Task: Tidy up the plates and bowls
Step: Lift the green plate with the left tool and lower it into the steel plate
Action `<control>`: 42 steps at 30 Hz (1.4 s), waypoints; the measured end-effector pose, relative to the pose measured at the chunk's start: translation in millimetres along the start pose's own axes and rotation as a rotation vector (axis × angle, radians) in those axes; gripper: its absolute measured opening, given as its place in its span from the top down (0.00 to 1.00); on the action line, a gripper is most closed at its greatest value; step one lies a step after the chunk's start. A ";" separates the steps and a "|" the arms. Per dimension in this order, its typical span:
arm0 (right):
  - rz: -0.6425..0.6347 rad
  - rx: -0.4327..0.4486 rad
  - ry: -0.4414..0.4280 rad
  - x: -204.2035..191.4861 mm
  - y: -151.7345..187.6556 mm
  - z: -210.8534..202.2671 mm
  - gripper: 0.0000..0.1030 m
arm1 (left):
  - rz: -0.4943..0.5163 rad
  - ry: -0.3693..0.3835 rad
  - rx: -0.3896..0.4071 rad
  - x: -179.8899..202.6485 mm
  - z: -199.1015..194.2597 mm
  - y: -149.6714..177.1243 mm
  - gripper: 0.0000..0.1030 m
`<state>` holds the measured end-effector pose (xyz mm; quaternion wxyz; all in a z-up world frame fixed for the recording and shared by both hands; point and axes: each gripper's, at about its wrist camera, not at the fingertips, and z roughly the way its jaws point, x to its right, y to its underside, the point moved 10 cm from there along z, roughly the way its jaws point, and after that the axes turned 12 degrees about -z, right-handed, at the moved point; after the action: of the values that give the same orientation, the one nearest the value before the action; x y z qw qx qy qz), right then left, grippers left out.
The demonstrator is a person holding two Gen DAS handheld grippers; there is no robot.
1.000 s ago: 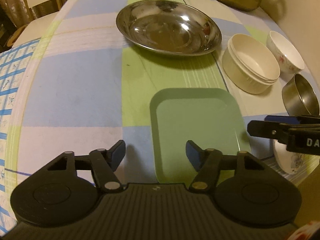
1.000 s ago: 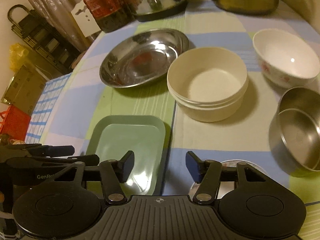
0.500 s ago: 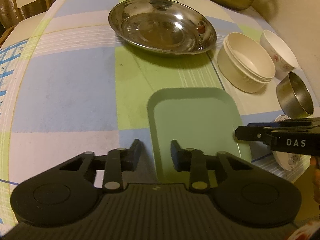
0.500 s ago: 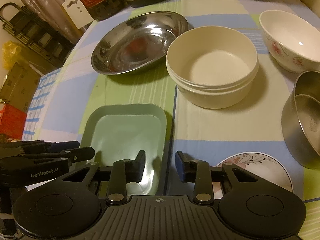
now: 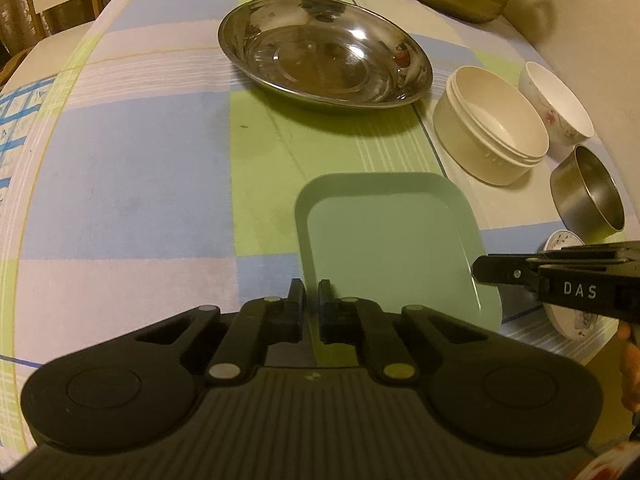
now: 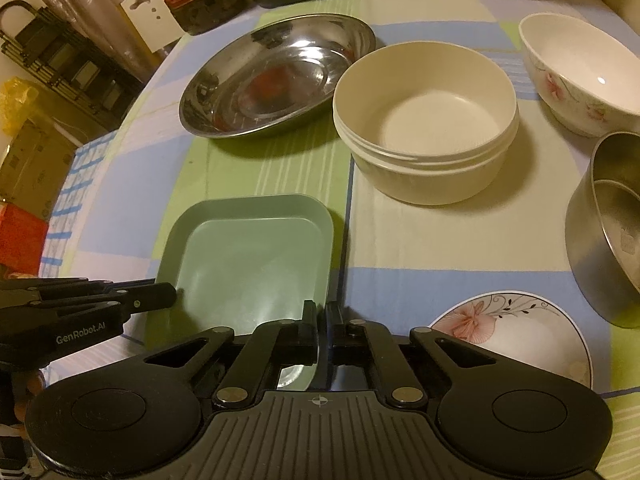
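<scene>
The pale green rectangular plastic plate point(image 5: 386, 240) has both grippers' jaws just closed on its rim: left gripper point(image 5: 311, 300) pinching its left edge, right gripper point(image 6: 321, 318) its right edge.

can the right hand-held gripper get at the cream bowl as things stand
Probably not yet. The right hand-held gripper is shut on the green tray's right rim. The cream bowl sits beyond it with bare tablecloth between, so releasing should free it.
</scene>
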<state>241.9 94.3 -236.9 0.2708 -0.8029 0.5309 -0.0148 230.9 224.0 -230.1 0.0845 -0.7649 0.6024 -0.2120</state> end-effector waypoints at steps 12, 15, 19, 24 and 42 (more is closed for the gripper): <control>-0.023 0.044 -0.002 -5.9 -20.3 -9.0 0.96 | -0.020 -0.007 0.065 -3.9 -15.6 -26.7 0.95; -0.029 0.062 -0.006 -8.9 -31.8 -10.7 0.96 | -0.025 -0.007 0.083 -6.0 -18.7 -39.1 0.95; -0.033 0.083 -0.006 -11.3 -48.8 -11.5 0.96 | -0.024 -0.004 0.107 -7.4 -20.2 -58.4 0.95; -0.040 0.116 0.006 -10.7 -74.6 -13.9 0.96 | -0.018 0.004 0.142 -6.3 -19.1 -89.1 0.95; -0.028 0.173 0.087 8.1 -152.3 5.6 0.96 | 0.030 0.037 0.182 -0.9 14.2 -168.2 0.95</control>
<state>375.9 133.8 -175.2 0.3156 -0.7825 0.5275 -0.0994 385.8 266.8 -178.3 0.1458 -0.7411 0.5933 -0.2785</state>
